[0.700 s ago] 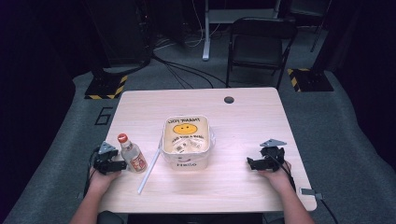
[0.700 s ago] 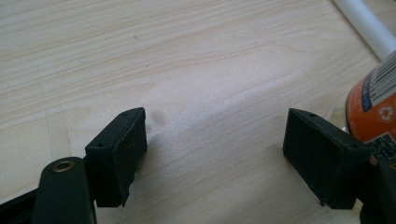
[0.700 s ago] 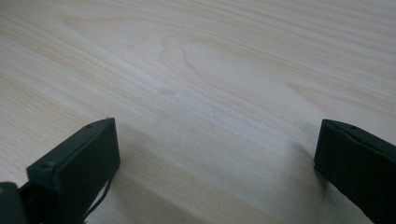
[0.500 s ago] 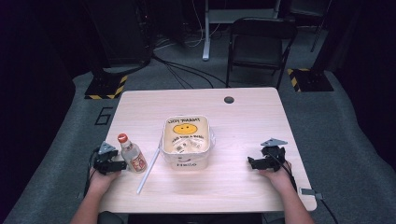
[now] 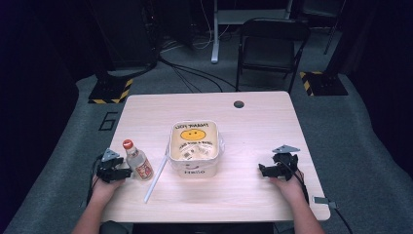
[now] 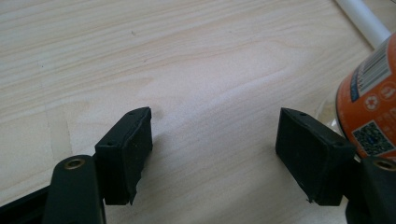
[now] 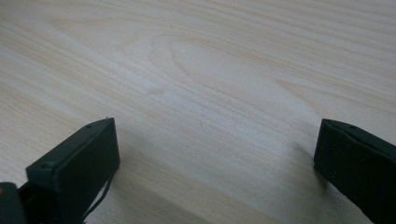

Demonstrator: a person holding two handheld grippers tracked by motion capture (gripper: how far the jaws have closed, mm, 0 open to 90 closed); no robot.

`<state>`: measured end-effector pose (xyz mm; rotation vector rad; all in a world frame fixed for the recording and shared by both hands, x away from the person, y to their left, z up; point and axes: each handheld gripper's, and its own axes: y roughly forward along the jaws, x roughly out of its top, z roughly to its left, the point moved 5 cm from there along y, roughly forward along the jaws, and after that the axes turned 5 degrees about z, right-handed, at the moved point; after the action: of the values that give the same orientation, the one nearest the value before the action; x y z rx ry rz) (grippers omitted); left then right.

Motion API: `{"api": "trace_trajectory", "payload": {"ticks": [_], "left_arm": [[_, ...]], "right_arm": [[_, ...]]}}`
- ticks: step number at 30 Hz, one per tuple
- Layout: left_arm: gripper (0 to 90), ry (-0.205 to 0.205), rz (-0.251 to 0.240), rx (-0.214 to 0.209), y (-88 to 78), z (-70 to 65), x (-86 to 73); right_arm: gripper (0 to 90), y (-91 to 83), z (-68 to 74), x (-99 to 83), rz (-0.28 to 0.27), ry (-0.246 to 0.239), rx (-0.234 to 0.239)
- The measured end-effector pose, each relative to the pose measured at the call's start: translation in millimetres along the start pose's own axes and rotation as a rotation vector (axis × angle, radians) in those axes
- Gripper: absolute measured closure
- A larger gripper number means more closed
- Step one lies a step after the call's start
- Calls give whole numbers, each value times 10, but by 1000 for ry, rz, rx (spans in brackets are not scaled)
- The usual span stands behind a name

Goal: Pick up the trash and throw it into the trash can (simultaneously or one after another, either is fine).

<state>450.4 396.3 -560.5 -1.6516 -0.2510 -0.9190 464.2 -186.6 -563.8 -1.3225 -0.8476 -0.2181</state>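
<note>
A small clear bottle (image 5: 137,161) with a red cap and an orange label stands near the table's left front. My left gripper (image 5: 127,172) rests on the table just left of it, jaws open and empty; in the left gripper view the bottle's label (image 6: 371,100) sits just outside the right jaw. A white straw (image 5: 156,179) lies slanted between the bottle and a white square tub (image 5: 193,168) with a smiley face printed inside. My right gripper (image 5: 262,170) rests low on the table to the tub's right, open, with bare wood between its fingers (image 7: 77,163).
The light wooden table (image 5: 253,126) has a round cable hole (image 5: 238,104) near its far edge. A black folding chair (image 5: 272,44) stands behind the table. Cables trail on the grey floor beyond.
</note>
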Motion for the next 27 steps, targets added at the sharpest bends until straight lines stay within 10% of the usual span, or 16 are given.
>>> {"api": "trace_trajectory", "payload": {"ticks": [27], "left_arm": [[405,-21,37,-48,-415,-24,127]], "right_arm": [[0,0,2,0,-1,3,-2]]}}
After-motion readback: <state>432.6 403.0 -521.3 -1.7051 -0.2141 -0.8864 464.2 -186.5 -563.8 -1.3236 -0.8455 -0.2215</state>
